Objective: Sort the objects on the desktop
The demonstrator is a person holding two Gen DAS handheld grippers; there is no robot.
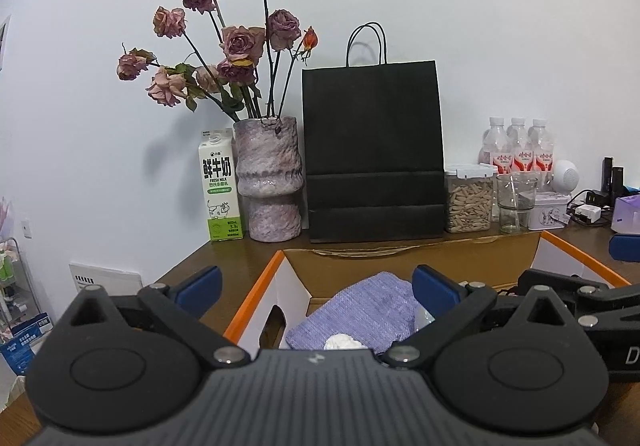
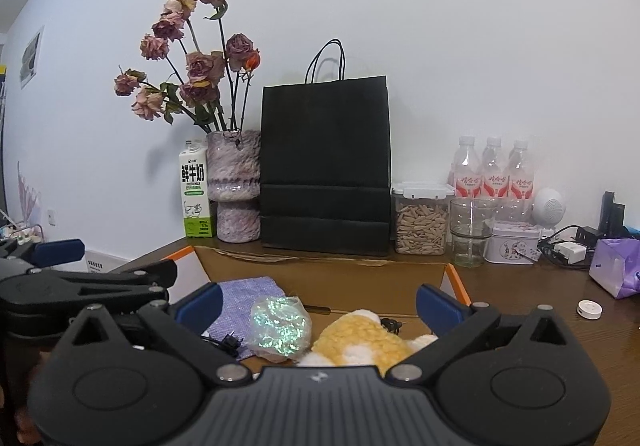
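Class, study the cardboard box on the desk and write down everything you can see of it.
The box is open-topped cardboard, brown inside, with white outer walls and orange rim edges. Its left wall has a cut-out handle hole. It sits upright on the wooden desk, in front of the black bag. Inside lie a purple cloth, a shiny wrapped packet, a yellow-and-white plush and small dark items. Both open grippers hover over it.

Two black handheld grippers (image 1: 316, 288) (image 2: 318, 306) are showing blue finger pads (image 1: 434, 288), ribbed grey housings and silver pivot screws.
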